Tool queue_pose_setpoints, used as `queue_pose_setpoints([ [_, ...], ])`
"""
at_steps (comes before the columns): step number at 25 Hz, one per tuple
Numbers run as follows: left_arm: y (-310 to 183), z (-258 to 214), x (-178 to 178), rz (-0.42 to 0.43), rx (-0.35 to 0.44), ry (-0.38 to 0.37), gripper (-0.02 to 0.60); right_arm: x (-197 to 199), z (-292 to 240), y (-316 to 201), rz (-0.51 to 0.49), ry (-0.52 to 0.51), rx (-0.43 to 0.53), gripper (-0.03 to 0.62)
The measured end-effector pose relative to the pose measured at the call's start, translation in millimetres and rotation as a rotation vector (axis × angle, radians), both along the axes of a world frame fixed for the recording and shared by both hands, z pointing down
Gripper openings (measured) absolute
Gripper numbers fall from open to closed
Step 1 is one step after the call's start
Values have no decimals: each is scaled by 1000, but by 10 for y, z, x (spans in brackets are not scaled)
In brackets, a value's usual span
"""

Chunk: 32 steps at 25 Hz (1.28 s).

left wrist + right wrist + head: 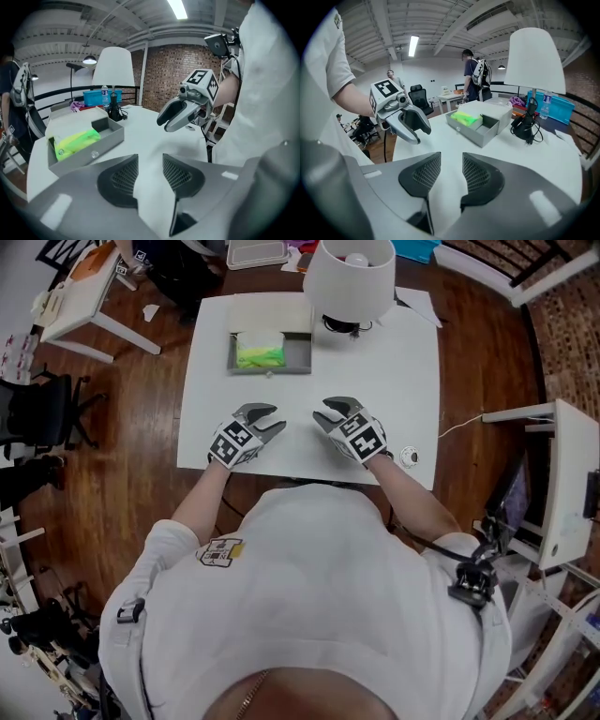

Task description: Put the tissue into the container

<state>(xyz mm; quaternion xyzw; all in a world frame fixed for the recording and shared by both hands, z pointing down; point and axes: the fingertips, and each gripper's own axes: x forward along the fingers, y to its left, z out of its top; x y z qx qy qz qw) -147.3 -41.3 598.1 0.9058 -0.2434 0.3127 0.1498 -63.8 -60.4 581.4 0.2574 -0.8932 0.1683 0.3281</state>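
**Head view.** A white rectangular table (375,399) is seen from above. The left gripper (273,419) and the right gripper (321,414) are held side by side over its near half, tips angled toward each other. An open grey rectangular container (300,351) stands at the far side, and the yellow-green tissue pack (260,354) lies inside its left part. A white conical lampshade (349,277) is set just right of it.

**Left gripper view.** The left gripper (150,161) is shown released, with its jaws parted over bare tabletop. The right gripper (164,124) is seen opposite, also unclenched.

**Right gripper view.** The right gripper (451,161) is spread and grasps nothing. The lamp's black base and cable (527,124), largely covered by the shade from above, are shown in full. The container (480,136) appears to be a drawer drawn from a white casing, though this is uncertain. A standing person with a backpack (476,77) is shown beyond the table, outside the head view.
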Motion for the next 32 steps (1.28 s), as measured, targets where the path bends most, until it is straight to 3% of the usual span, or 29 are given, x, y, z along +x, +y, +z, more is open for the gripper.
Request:
queue_pose_setpoints([
  [12, 996, 186, 441, -100, -77, -33, 1, 591, 276, 986, -6, -63, -85, 112],
  [19, 1530, 272, 563, -77, -136, -40, 0, 651, 404, 1471, -6, -66, -129, 98],
  [25, 1917, 350, 629, -53, -193, 43, 0, 671, 477, 1881, 33, -27, -144, 90],
  [32, 2324, 400, 436, -83, -167, 97, 0, 585, 630, 2304, 70, 65, -147, 45],
])
